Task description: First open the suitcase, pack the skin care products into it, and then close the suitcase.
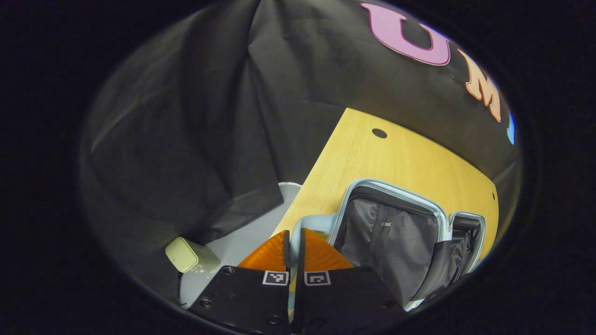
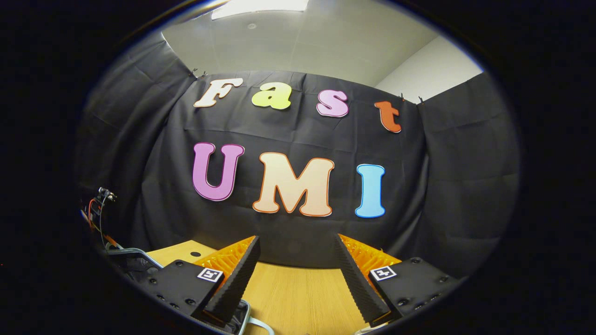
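Suitcase (image 1: 396, 232) lies open on bench (image 1: 396, 153), left gripper (image 1: 294, 242) jaws clenched on its pale rim. Right gripper (image 2: 295, 260) jaws released above bench, facing booth wall.

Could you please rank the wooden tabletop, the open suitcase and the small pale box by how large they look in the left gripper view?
1. Wooden tabletop, largest.
2. Open suitcase, though nearness to the camera inflates it.
3. Small pale box, clearly smallest.

Light-blue suitcase (image 1: 421, 197) with grey mesh lining on a yellow wood-grain table (image 1: 400, 158).
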Action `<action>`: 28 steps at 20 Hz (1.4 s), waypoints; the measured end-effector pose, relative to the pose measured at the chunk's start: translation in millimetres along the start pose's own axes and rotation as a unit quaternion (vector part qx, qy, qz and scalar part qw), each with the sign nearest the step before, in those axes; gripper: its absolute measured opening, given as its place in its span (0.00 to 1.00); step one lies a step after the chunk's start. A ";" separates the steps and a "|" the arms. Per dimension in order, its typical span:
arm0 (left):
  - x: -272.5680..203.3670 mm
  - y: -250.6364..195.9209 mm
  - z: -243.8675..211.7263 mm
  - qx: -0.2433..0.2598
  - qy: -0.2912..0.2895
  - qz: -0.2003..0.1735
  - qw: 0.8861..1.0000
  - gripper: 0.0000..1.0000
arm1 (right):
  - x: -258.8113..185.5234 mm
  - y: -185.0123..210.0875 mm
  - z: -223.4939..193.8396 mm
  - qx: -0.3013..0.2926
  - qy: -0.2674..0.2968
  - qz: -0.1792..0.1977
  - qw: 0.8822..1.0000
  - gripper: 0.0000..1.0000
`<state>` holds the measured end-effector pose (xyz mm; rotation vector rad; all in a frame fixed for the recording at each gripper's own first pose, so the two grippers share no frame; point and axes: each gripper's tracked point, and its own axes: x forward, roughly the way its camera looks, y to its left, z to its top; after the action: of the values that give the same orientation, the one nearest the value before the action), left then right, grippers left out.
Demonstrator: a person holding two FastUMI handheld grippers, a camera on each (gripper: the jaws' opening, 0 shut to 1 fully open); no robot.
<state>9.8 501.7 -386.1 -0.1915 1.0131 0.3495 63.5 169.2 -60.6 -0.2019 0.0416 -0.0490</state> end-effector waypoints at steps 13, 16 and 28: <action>-55.1 46.7 51.0 -0.030 -0.222 0.159 0.962 0.96 | -4.8 -36.6 10.8 0.005 -0.011 0.008 1.000 0.99; -117.8 18.5 66.3 -0.034 -0.284 0.160 0.945 0.94 | -10.2 -62.4 15.9 0.010 -0.019 0.019 1.000 0.96; -310.4 -216.3 98.1 0.036 -0.433 0.019 0.901 0.96 | -41.9 -162.6 28.3 0.041 -0.044 0.023 0.998 0.99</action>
<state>19.1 270.9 -70.8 0.0596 0.1439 0.3794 15.7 17.9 1.4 -0.1208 -0.0432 0.0038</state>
